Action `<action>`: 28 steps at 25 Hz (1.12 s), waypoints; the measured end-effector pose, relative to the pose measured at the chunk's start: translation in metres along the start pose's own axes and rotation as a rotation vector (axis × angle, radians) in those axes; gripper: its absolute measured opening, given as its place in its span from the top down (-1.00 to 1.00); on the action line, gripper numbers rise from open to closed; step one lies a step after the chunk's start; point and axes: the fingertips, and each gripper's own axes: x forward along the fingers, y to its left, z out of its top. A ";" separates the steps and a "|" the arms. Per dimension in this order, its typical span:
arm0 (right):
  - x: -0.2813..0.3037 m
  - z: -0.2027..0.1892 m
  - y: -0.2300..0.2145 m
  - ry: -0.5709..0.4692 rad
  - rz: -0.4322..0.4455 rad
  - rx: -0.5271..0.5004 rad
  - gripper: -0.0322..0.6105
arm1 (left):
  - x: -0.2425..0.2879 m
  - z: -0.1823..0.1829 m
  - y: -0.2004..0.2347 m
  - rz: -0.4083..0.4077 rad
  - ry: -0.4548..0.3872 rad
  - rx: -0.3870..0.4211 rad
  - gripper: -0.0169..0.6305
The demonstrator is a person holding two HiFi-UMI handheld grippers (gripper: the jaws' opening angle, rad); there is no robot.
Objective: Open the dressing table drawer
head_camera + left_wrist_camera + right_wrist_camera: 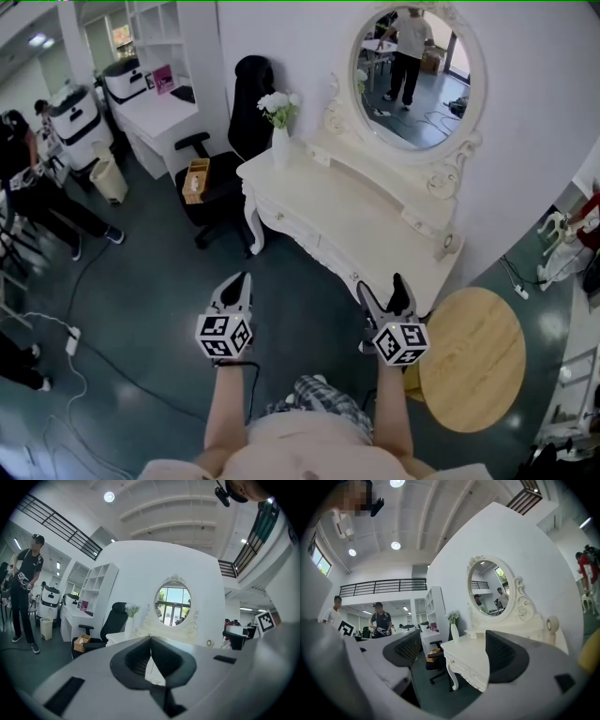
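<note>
At the far left, people (pixel 28 178) stand on the dark green floor (pixel 141 309) beside a white desk (pixel 155 117). To the right of the desk is a black office chair (pixel 234 141) with a small wooden box (pixel 195 180) on its seat. Nearer the camera, the left gripper (pixel 241 281) is held out level over bare floor, well apart from the furniture. In its own view its jaws are together, the tips meeting with nothing between them (pixel 150 640). Farther off, a white vase of white flowers (pixel 279 122) stands on the left end of the dressing table (pixel 366 220), which runs from far left to near right along the wall. The drawer (pixel 323 251) sits in the table's near front face and looks closed, flush with the front. An oval mirror (pixel 417 75) in an ornate white frame rises from the back of the table. The right gripper (pixel 381 286) is near the right end of the table's front. Its jaws stand wide apart and clamp nothing. In the right gripper view the table's front and curved leg show through the gap (pixel 452 654), and the pads (pixel 502 654) touch neither. A round wooden stool (pixel 473 361) stands just beside that gripper at the near right.
</note>
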 end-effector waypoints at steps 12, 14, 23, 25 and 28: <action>0.067 -0.004 -0.008 0.001 0.025 -0.006 -0.44 | 0.044 0.009 0.037 0.019 -0.015 0.004 0.86; 0.089 -0.002 -0.011 -0.008 0.033 -0.007 -0.44 | 0.058 0.011 0.050 0.030 -0.021 0.008 0.86; 0.229 -0.014 -0.033 0.006 0.069 0.013 -0.44 | 0.151 0.021 0.120 0.084 -0.002 0.012 0.86; 0.264 -0.015 -0.035 0.014 0.077 0.015 -0.44 | 0.175 0.030 0.138 0.095 -0.005 0.012 0.86; 0.314 -0.013 -0.042 0.021 0.079 0.023 -0.44 | 0.219 0.040 0.157 0.090 0.004 0.016 0.87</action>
